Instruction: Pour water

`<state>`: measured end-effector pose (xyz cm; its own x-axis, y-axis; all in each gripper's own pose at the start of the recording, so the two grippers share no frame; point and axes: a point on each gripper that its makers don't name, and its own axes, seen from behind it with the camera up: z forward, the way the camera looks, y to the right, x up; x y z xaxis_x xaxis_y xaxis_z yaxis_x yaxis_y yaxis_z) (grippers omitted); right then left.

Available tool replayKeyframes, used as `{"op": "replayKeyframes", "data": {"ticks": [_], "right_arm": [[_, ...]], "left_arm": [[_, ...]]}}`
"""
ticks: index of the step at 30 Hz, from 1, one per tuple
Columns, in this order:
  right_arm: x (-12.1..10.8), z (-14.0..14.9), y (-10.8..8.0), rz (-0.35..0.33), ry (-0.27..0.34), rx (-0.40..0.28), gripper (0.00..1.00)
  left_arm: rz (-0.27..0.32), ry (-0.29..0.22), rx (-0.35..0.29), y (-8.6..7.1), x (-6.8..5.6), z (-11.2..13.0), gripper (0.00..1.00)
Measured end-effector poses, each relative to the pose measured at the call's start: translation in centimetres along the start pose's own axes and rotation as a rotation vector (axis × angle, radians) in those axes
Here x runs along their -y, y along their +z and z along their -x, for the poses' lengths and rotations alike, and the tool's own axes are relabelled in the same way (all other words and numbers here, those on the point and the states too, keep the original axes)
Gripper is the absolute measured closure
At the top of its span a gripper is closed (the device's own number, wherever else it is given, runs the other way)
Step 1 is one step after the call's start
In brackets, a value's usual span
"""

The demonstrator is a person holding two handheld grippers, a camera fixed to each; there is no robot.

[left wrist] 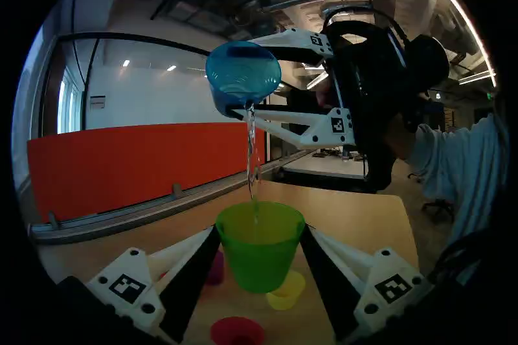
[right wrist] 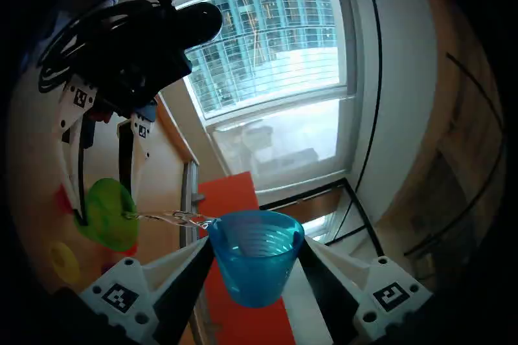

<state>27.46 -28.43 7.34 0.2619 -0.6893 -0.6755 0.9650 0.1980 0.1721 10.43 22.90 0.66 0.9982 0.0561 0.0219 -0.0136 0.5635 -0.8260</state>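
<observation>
Right at the front, between the fingers of the left gripper (left wrist: 259, 236), sits the green cup (left wrist: 260, 257), upright and open to the ceiling. Both fingers press on its sides a little under the rim, so those jaws are clamped on it. It looks to be held just off the wooden table (left wrist: 362, 215), though I can't be certain of the gap.

Below and around it, three small cups rest on the table: a red one (left wrist: 236, 331), a yellow one (left wrist: 286, 290) and a purple one (left wrist: 216, 267).

Above the green cup a thin stream of water (left wrist: 250, 151) drops straight into its mouth. The stream comes from the blue cup (left wrist: 243, 76), tipped well over with its lip pointing down. The right gripper (right wrist: 256, 246) has that cup pinched across the body, one finger on either side, jaws closed on it.

To my eye both cups are thin, smooth plastic. They would be light when empty, stiff enough to carry, and likely to flex if squeezed at the rim. The green one will grow heavier as it fills. The taper should help, because a hold just below the flared top gives the fingers something to catch. Wet walls would be slippery, so a grip on the dry outer sides seems wise.

Behind the right gripper a person's pale sleeve (left wrist: 466, 164) reaches in. Farther back runs an orange partition (left wrist: 129, 164), with ceiling lights beyond it.
</observation>
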Motion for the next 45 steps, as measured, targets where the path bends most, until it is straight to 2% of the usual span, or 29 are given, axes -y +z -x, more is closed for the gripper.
{"op": "replayKeyframes", "data": {"ticks": [11, 27, 45], "right_arm": [[0.0, -0.4, 0.1, 0.0, -0.074, -0.002, 0.1], [-0.6, -0.8, 0.2, 0.018, -0.154, -0.008, 0.1], [-0.8, -1.5, 0.8, 0.033, -0.262, -0.008, 0.1]], "left_arm": [[0.002, 0.002, -0.002, 0.0, -0.1, 0.0, 0.13], [-0.016, -0.01, -0.012, 0.0, 0.7, 0.0, 0.13], [-0.022, -0.008, -0.016, 0.0, 0.9, -0.2, 0.13]]}}
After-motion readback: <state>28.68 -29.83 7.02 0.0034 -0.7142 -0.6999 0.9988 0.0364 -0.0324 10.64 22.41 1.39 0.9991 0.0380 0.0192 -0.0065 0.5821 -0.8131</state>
